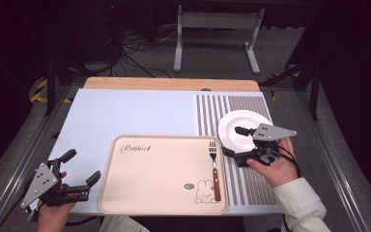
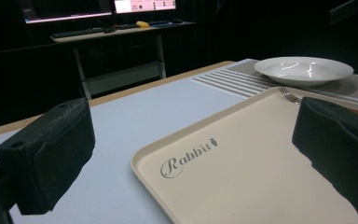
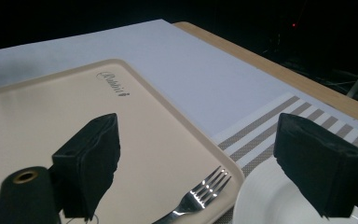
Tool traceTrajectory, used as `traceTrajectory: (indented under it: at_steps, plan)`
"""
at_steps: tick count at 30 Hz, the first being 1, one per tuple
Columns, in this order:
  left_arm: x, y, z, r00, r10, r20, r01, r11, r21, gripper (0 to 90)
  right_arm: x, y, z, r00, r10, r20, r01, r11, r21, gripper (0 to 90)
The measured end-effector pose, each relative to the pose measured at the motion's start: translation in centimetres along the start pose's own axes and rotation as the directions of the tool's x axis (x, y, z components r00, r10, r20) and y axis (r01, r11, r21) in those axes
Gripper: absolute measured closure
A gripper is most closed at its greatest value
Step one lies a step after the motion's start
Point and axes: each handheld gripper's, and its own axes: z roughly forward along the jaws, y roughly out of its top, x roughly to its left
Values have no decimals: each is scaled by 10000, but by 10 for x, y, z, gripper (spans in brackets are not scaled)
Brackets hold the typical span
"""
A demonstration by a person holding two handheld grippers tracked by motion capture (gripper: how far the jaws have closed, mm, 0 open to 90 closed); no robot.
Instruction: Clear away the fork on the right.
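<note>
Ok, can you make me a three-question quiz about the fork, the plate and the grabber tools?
1. Where does the silver fork with the brown wooden handle lie?
A. on the beige rabbit tray
B. on the round white plate
C. on the floor

2. How many plates are on the table?
A. three
B. two
C. one

3. How are the jaws of the right tool?
A. shut on the fork
B. open, holding nothing
C. shut on the plate

Answers: 1 A, the fork rests along the tray's right side. 2 C, a single white plate sits on the striped mat. 3 B, the right gripper view shows its black jaws spread apart with nothing between them.
</note>
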Motion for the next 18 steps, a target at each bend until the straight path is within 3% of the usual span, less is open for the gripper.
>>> traceTrajectory:
  at_steps: [4, 11, 18]
  plan:
    - [1, 0, -1, 10000, 10, 15, -10, 10000, 5, 0, -2, -5, -11, 10000, -88, 42, 89, 9996, -262, 140]
    - [2, 0, -1, 10000, -13, -10, 13, 10000, -24, 0, -6, -22, -35, 9978, -634, 172, 647, 9939, -896, 132]
    - [2, 0, -1, 10000, -26, 0, 26, 10000, -24, 0, -9, -45, -50, 9972, -634, 403, 686, 9871, -1448, 112]
